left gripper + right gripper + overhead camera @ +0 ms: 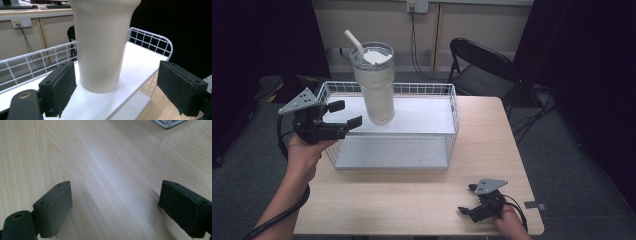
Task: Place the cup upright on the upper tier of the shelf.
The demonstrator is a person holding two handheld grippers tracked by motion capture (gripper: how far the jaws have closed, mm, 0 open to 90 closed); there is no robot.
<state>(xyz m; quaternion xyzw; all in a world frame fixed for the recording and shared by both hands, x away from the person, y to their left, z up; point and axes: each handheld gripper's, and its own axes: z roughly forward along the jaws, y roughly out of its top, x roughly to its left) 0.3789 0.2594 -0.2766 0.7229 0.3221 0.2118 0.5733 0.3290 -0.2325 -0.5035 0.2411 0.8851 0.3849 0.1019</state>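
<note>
Where the table's near edge meets the person's right hand, the right gripper (pixel 471 199) rests low on the wooden table (pixel 412 195), jaws spread wide and grasping nothing; the right gripper view has bare wood grain between its two black pads (pixel 56 206). Farther in, at the left side, the left gripper (pixel 346 114) is held up by the person's left hand (pixel 304 150) beside the left end of a white wire rack (pixel 454 117). Its jaws are released, wide apart, and pointed at the tumbler (pixel 374 82). In the left gripper view the tumbler's base sits between the pads, but clear of both; neither touches it. Tumbler: cream, tall, tapered toward the base, upright on the rack's upper white shelf (pixel 140 62), left of centre. Clear lid on top with a pale straw (pixel 354 42) leaning left. Contents not visible; possibly empty. Lower shelf of the rack bare. Beyond the table, a black folding chair (pixel 482 65) against the wall.
</note>
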